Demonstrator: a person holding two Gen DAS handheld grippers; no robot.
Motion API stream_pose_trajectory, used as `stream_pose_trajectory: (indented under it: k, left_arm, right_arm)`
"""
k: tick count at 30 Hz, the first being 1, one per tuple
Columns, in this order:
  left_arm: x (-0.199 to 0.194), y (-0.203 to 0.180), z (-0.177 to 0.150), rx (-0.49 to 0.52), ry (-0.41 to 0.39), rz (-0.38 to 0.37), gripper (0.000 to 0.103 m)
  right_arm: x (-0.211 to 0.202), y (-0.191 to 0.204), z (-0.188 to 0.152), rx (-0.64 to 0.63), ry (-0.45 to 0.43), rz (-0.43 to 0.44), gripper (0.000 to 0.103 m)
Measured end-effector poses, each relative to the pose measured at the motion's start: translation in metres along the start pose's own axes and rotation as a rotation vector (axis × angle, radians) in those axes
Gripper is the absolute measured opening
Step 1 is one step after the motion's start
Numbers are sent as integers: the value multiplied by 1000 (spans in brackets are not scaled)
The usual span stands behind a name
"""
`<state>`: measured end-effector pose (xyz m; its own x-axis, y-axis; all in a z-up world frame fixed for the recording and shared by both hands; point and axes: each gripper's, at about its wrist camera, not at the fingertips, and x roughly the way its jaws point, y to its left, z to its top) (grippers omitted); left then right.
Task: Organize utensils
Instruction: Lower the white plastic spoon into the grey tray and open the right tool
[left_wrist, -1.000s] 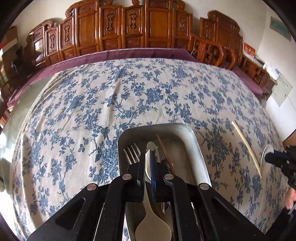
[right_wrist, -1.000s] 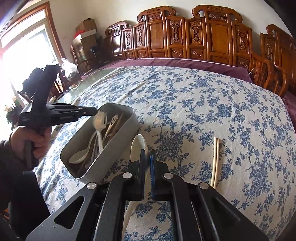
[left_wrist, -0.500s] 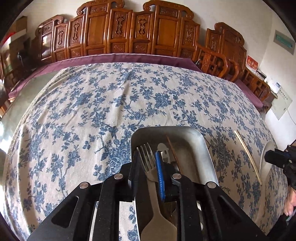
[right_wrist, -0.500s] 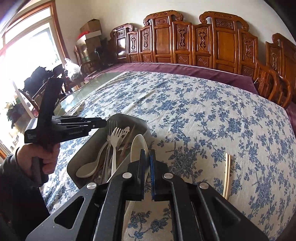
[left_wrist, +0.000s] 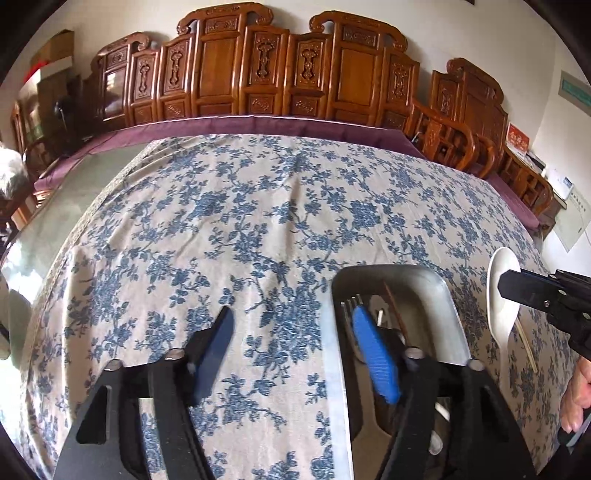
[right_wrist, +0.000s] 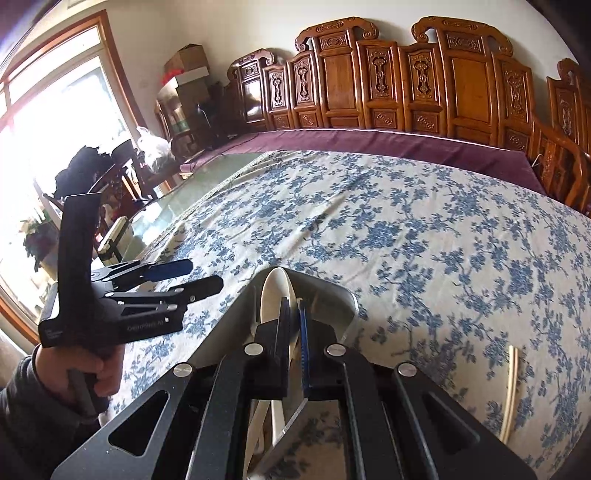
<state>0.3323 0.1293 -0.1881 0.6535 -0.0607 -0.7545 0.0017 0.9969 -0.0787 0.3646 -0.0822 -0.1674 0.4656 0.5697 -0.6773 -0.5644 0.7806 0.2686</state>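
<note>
With right tool (right_wrist: 294, 325) clamped on spoon (right_wrist: 275, 291) over tray (right_wrist: 332, 291) at centre frame and left tool (left_wrist: 295, 339) gaping empty at lower frame, could drop crooked onto rim or forks (left_wrist: 351, 301), stranding chopsticks (right_wrist: 511, 391) lower right.

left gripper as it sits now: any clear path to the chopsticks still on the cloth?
Probably not directly. The chopsticks lie beyond the metal tray, and the right gripper, shut on the white spoon, sits between. The left gripper, jaws open and empty, would need to cross both.

Left gripper (left_wrist: 295, 334) spread, right gripper (right_wrist: 293, 314) clamped.
</note>
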Motion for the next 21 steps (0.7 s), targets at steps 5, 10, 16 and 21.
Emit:
stream_pose_trajectory:
  k: [5, 10, 16, 21]
  left_arm:
    - [0, 12, 0, -20, 0, 18, 79]
    - [-2, 22, 3, -44, -6, 21, 79]
    - [-3, 25, 3, -53, -7, 27, 79]
    - [-1, 24, 2, -52, -2, 27, 79]
  right_arm:
    - [24, 11, 3, 8, 26, -2, 6]
    - [44, 16, -1, 25, 54, -3, 6]
    - [60, 23, -8, 30, 88, 3, 6]
    - [64, 27, -9, 10, 96, 10, 10]
